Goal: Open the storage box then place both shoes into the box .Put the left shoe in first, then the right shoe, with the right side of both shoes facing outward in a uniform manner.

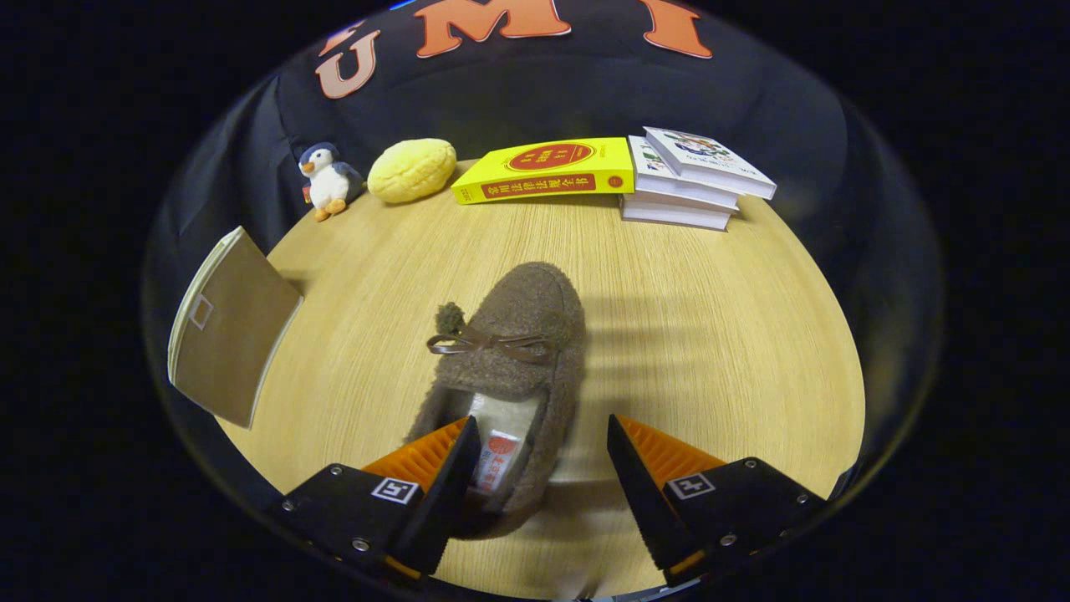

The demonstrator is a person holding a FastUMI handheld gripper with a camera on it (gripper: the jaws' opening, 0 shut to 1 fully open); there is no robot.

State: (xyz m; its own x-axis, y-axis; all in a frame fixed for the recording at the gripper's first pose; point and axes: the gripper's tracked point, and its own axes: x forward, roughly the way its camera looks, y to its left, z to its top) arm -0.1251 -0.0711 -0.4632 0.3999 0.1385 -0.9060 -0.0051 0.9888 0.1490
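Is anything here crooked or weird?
The brown slipper sits at a slant between the open gripper fingers, nearer one finger. The thin brown booklet juts past the table edge. Nothing spilled or broken.

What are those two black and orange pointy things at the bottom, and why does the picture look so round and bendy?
Those two pointy things are the fingers of a grabbing tool that a person holds in a hand. A small camera rides on the tool and looks forward along its fingers. Its lens bends everything, so the picture looks round.

The tool's fingers are open. One finger is at the heel opening of a fuzzy brown shoe with a little bow, and the other stands apart beside the shoe, so nothing is squeezed yet.

The shoe lies on a wooden table. Far beyond it sit a toy penguin, a yellow plush cushion, a yellow book and a stack of white books. A brown flat booklet sits off to the side.
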